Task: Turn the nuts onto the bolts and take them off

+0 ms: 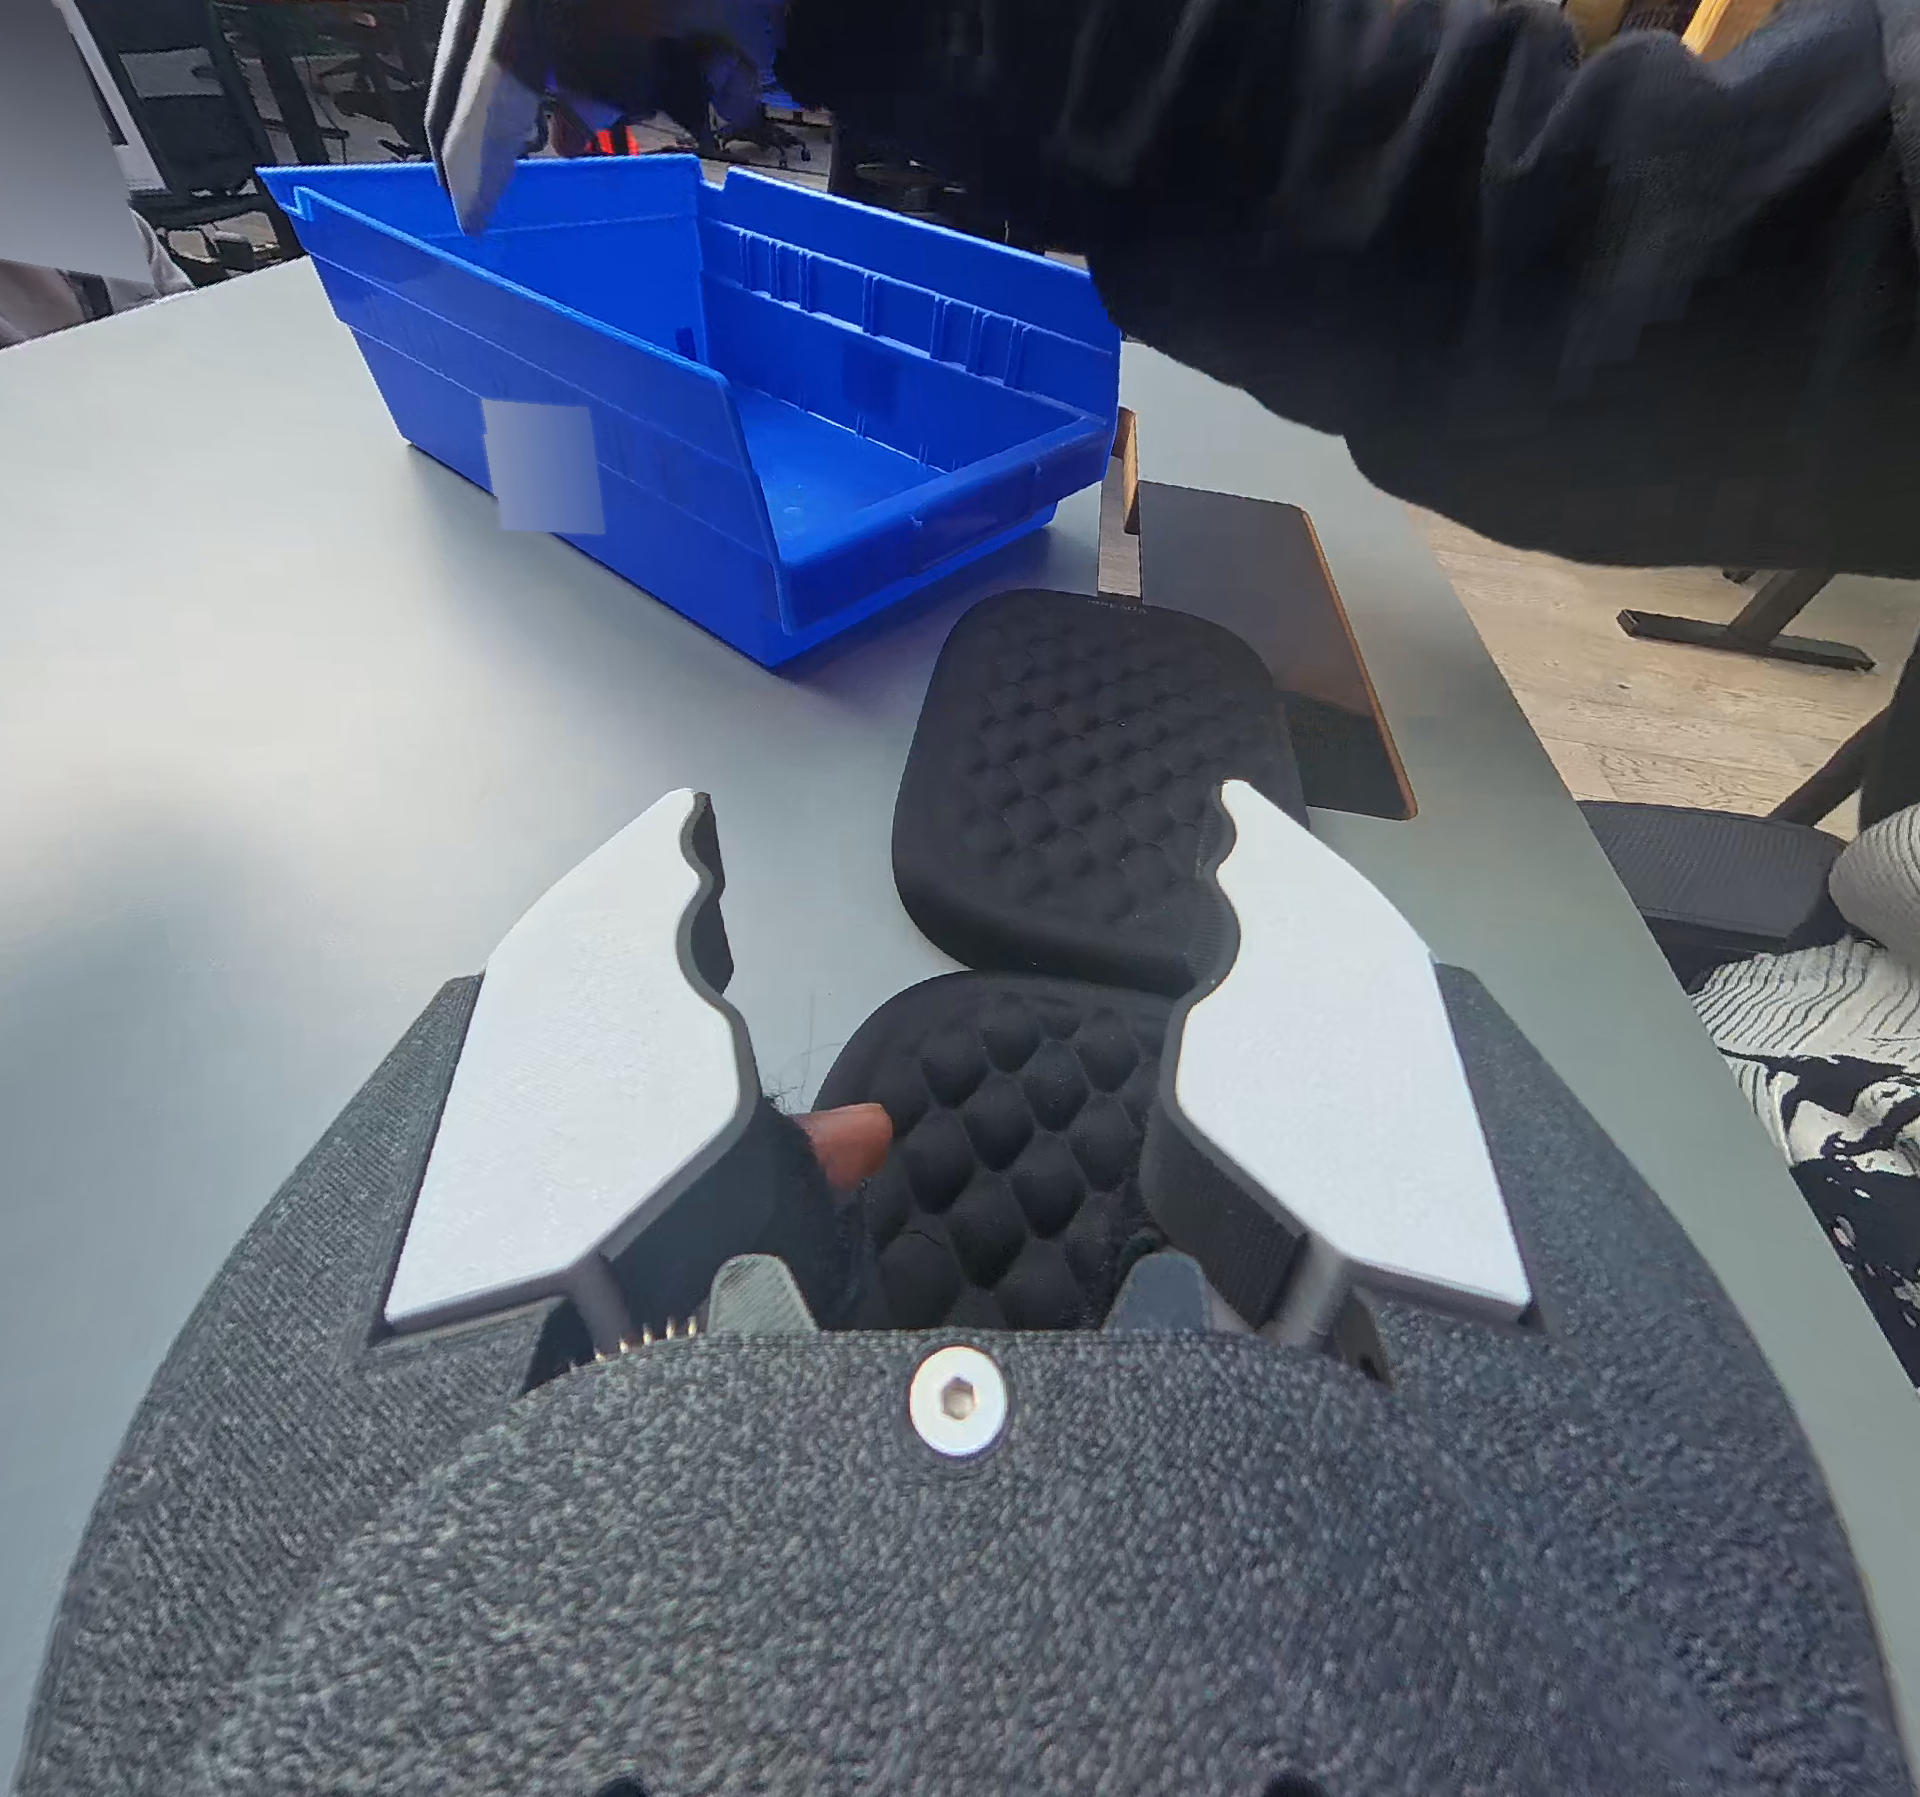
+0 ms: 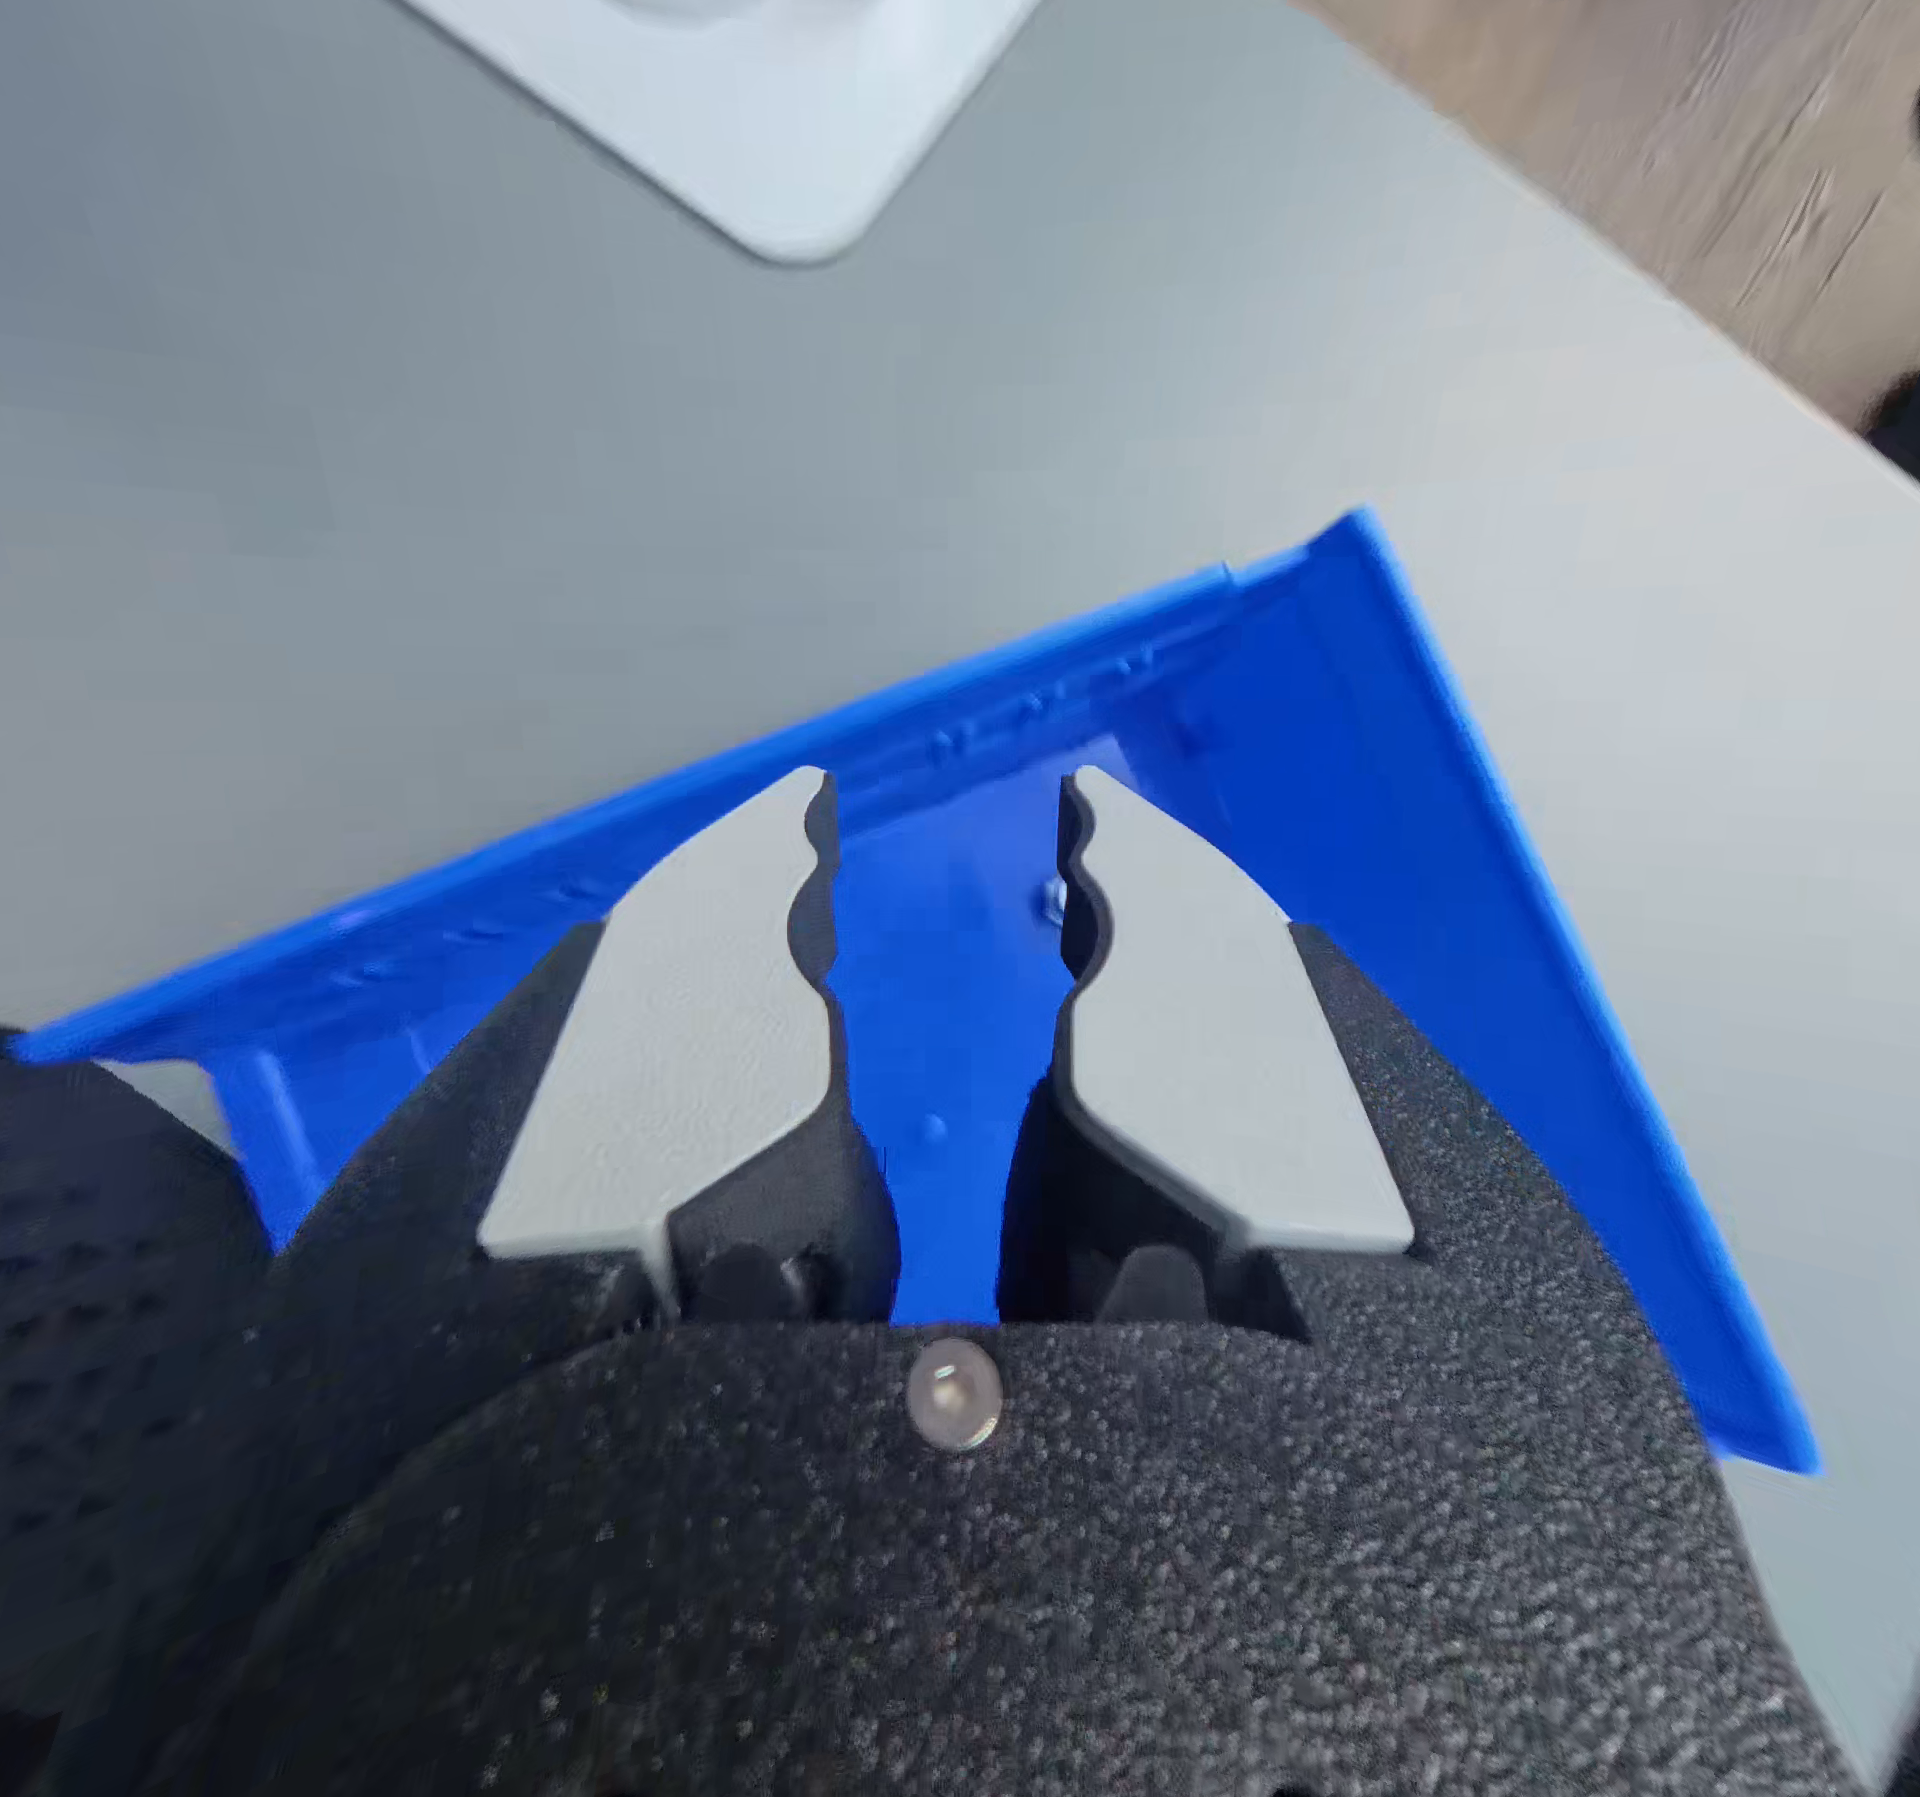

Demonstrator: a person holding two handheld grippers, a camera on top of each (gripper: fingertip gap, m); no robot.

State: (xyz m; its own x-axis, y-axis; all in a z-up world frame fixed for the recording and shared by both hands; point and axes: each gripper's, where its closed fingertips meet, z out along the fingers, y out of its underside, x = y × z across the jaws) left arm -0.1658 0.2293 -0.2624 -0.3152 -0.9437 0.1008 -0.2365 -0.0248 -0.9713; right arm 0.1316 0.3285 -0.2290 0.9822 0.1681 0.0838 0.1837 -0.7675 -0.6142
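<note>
A blue plastic bin (image 1: 582, 365) stands on the grey table (image 1: 260, 656). My left gripper (image 1: 964, 797) is open and empty, low over the table in front of the bin. My right gripper (image 2: 948, 776) is open and empty, and points down into a corner of the bin (image 2: 1403, 812). A small silvery piece (image 2: 1047, 900), perhaps a nut, lies on the bin floor by the right fingertip; it is blurred. In the left wrist view one right gripper finger (image 1: 473, 137) hangs over the bin's far end, held by a black-sleeved arm (image 1: 1351, 189). No bolt shows.
A black padded wrist rest (image 1: 1081, 791) lies under and ahead of my left gripper. A dark board (image 1: 1278, 625) sits by the table's right edge. A white plate with a clear round thing (image 2: 727, 33) lies beyond the bin. Chairs and desks stand past the table. The grippers' ends are close to 30 cm from one another.
</note>
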